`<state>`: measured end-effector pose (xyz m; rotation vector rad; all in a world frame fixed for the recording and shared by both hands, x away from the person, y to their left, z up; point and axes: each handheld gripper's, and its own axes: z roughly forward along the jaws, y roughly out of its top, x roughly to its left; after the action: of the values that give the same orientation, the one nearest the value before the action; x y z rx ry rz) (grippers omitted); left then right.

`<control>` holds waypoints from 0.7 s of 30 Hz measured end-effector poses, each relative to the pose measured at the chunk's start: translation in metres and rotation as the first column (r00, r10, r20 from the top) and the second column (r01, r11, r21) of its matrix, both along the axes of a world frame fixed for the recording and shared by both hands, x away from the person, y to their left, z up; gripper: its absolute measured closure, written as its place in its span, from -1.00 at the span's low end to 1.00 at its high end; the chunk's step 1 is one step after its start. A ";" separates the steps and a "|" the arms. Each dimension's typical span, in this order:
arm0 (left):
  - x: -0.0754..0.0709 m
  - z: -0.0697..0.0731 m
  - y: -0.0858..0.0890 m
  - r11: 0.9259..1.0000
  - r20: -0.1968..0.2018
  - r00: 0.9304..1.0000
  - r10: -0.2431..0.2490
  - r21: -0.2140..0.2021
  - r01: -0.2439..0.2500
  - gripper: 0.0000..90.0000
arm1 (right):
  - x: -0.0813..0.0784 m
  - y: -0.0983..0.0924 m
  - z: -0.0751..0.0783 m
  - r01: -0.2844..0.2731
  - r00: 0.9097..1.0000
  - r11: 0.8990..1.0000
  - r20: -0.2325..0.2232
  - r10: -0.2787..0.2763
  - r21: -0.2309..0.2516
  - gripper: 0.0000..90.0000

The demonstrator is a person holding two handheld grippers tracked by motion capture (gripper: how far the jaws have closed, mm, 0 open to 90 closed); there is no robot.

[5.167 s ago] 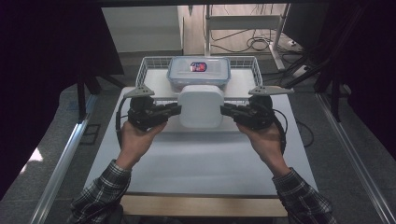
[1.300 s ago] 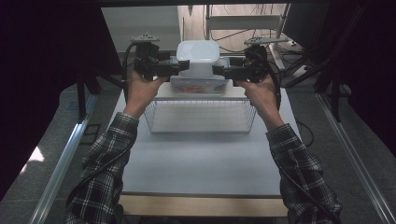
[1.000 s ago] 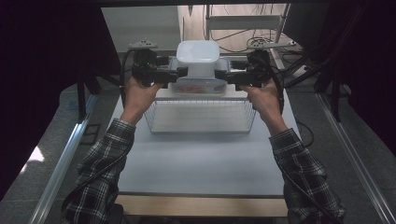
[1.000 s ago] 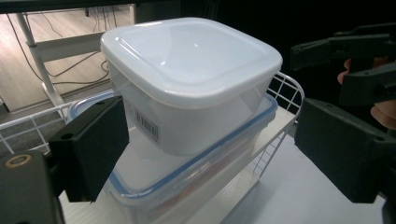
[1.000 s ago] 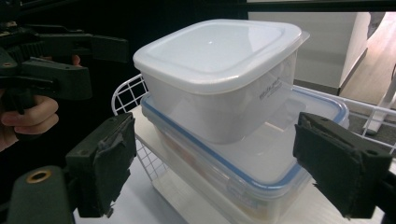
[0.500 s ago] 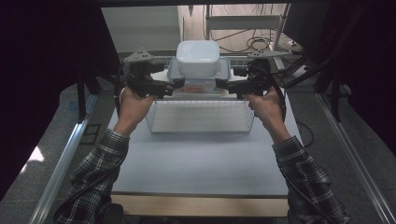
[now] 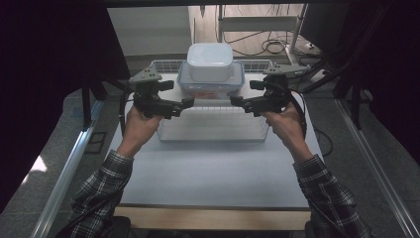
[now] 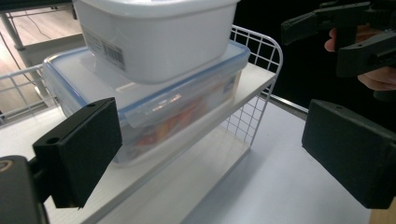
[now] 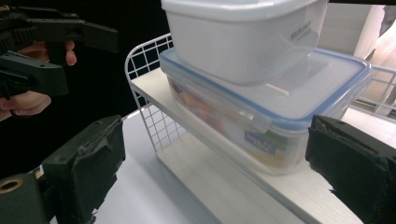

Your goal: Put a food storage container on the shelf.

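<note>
A white lidded tub [image 7: 210, 60] sits stacked on a clear box with a blue-rimmed lid [image 7: 210, 87], on the top shelf of a white wire rack [image 7: 213, 130]. My left gripper [image 7: 184, 106] hovers open to the left of the stack and touches nothing. My right gripper [image 7: 240, 105] is open on the other side, also apart from it. The left gripper view has the tub [image 8: 154, 32] and the clear box [image 8: 159, 105] beyond my spread jaws [image 8: 210, 149]. In the right gripper view the tub [image 9: 238, 32] and box [image 9: 266, 112] lie past the open jaws [image 9: 215, 177].
The rack stands at the far half of a white tabletop [image 7: 213, 173] with a wooden front edge. A metal shelf frame [image 7: 257, 22] and floor cables lie behind it. Dark curtains hang at both sides. Aluminium rails run along the floor at left and right.
Both grippers carried the white tub up from the table onto the clear box. Over the last second they let go, opened, and drew back toward the person.
</note>
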<state>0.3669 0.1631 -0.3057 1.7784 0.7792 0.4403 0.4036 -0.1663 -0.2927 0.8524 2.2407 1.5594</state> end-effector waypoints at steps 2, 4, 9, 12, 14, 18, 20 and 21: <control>-0.003 -0.002 -0.001 1.000 0.002 1.000 -0.004 -0.003 0.004 -0.90 | -0.001 -0.001 -0.002 -0.005 1.000 1.000 0.002 0.005 -0.001 -0.90; -0.005 -0.003 -0.001 1.000 0.002 1.000 -0.008 -0.004 0.008 -0.90 | -0.003 -0.002 -0.005 -0.008 1.000 1.000 0.003 0.008 -0.007 -0.91; -0.010 -0.009 -0.002 1.000 0.004 1.000 -0.020 0.002 0.020 -0.89 | -0.008 -0.003 -0.009 -0.013 1.000 1.000 0.005 0.013 -0.021 -0.91; -0.013 -0.014 -0.002 1.000 0.000 1.000 -0.027 0.009 0.027 -0.89 | -0.010 -0.004 -0.013 -0.019 1.000 0.999 0.000 0.019 -0.027 -0.92; -0.014 -0.018 -0.002 1.000 -0.003 1.000 -0.028 0.015 0.028 -0.89 | -0.011 -0.005 -0.017 -0.022 1.000 0.999 -0.006 0.021 -0.031 -0.92; -0.017 -0.025 -0.002 1.000 -0.008 1.000 -0.026 0.014 0.027 -0.89 | -0.013 -0.007 -0.022 -0.027 1.000 0.999 -0.005 0.027 -0.036 -0.93; -0.017 -0.029 -0.002 1.000 -0.006 1.000 -0.025 0.013 0.025 -0.88 | -0.014 -0.008 -0.024 -0.028 1.000 0.999 -0.004 0.028 -0.036 -0.93; -0.018 -0.030 -0.002 1.000 -0.011 1.000 -0.028 0.015 0.028 -0.89 | -0.015 -0.008 -0.025 -0.030 1.000 0.999 -0.007 0.030 -0.034 -0.93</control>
<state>0.3492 0.1612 -0.3362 1.8046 0.7601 0.4191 0.3889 -0.1745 -0.3174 0.8192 2.2882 1.5294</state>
